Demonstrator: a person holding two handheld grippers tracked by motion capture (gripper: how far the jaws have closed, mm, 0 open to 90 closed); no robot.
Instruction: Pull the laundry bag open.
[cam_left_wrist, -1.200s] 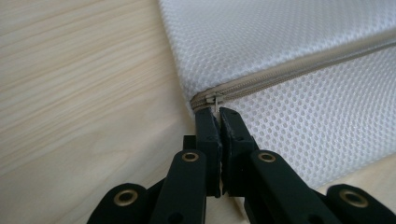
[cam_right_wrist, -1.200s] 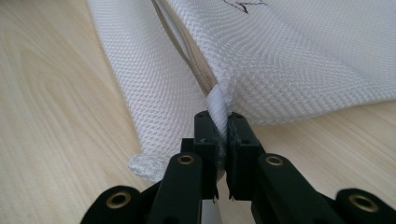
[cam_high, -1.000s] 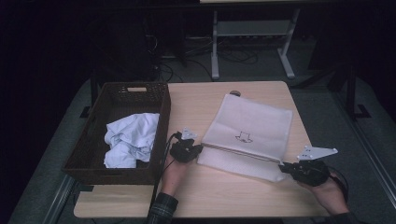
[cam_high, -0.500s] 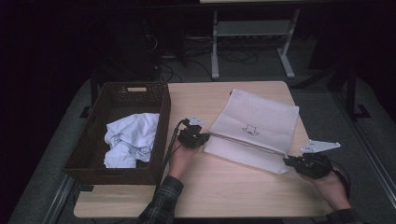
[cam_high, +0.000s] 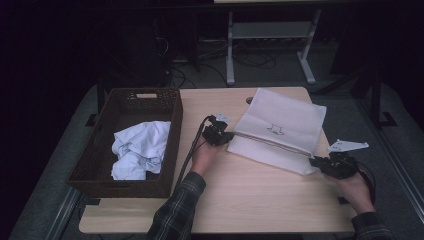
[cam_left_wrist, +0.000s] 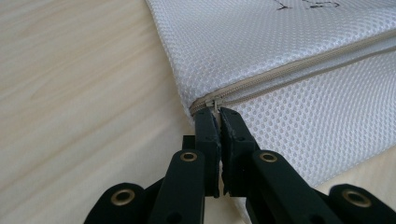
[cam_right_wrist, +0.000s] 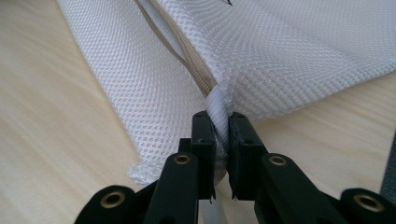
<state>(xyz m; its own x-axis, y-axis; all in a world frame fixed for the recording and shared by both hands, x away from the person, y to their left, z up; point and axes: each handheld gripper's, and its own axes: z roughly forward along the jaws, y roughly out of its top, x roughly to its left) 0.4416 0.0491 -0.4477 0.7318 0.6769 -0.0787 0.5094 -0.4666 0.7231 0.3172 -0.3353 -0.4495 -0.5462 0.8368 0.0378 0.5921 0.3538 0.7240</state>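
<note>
A white mesh zip bag (cam_high: 280, 122) lies on the wooden table (cam_high: 250, 195), its beige zipper running from the left end to the right end. My left gripper (cam_high: 226, 138) is at the bag's left end. In the left gripper view it (cam_left_wrist: 217, 113) is shut on the small zipper pull (cam_left_wrist: 215, 105) at the closed end of the zip. My right gripper (cam_high: 316, 161) is at the bag's near right corner. In the right gripper view it (cam_right_wrist: 220, 117) is shut on a bunched fold of the mesh bag (cam_right_wrist: 289, 51) beside the zipper's end.
A dark wicker basket (cam_high: 145, 94) stands at the table's left side with a crumpled pale blue cloth (cam_high: 137, 147) inside. The table's right edge runs close to my right hand. A metal frame and cables sit on the floor beyond the table.
Both hands have moved away from the near edge, and the bag has slid with them toward the far right of the table. Both grips stay as they were.
</note>
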